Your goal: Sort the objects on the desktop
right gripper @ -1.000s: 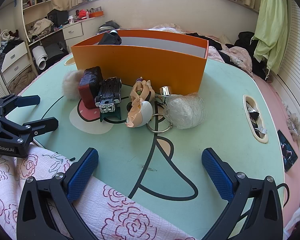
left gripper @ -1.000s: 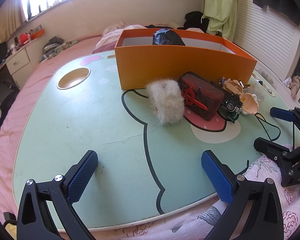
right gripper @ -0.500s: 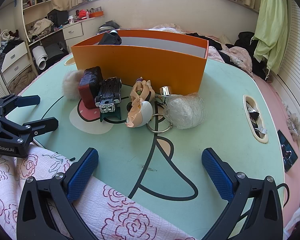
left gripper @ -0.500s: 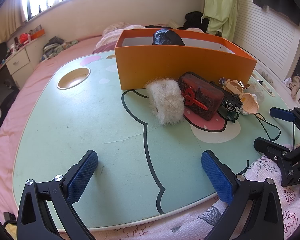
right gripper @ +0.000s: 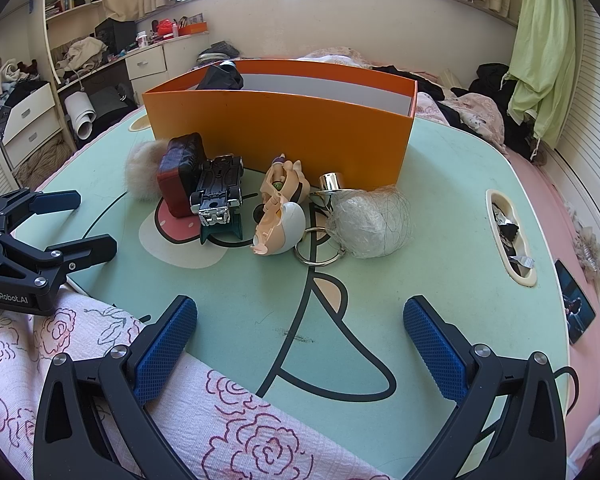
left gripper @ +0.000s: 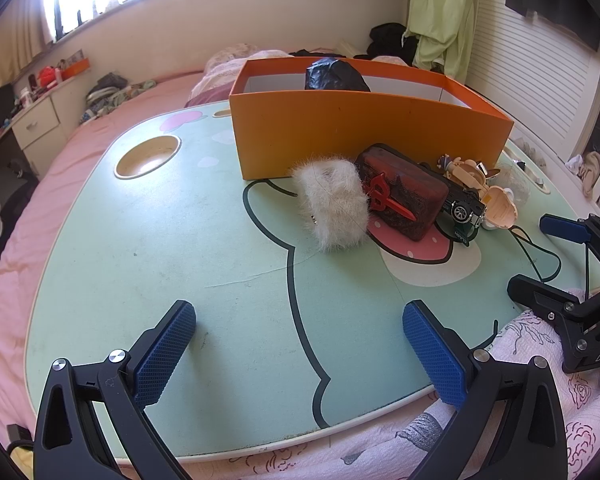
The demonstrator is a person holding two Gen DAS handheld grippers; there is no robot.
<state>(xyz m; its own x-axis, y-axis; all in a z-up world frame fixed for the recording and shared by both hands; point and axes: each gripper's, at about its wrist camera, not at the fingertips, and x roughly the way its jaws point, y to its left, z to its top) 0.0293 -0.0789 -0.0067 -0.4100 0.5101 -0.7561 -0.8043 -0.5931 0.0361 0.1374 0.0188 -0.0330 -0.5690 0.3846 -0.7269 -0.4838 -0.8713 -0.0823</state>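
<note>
So the stuff to sort was all bunched up mid-frame in the right wrist view, right in front of the orange box (right gripper: 280,136). From left to right there: a fluffy white pompom (right gripper: 142,176), a dark red case (right gripper: 178,176) touching it, a black toy car (right gripper: 218,190) flipped belly-up and leaning on the case, a beige figurine (right gripper: 280,212), a metal key ring (right gripper: 318,248) and a crinkly silver-white ball (right gripper: 370,226) at the right end. There was also a shiny little metal cap (right gripper: 332,182) just behind the ring, up against the box wall. The box sat in the upper middle with a black bag (right gripper: 220,78) poking out of its left end.

In the left wrist view the same pile was right of centre, pompom (left gripper: 332,204) nearest, the case (left gripper: 404,196) showing a red sword-shaped emblem on top, the car (left gripper: 462,208) and figurine (left gripper: 488,196) squeezed behind it.

Everything was on a mint green table (right gripper: 440,184) with a cartoon print, cup hole at the upper left in the left view.

Both tongs were spread wide and gripping nothing. The left gripper (left gripper: 300,344) hung over bare table at the bottom of its frame, and the right gripper (right gripper: 300,344) sat low over the table edge and a pink rose-print fabric (right gripper: 100,344). Each one showed up at the side edge of the other's view.
</note>
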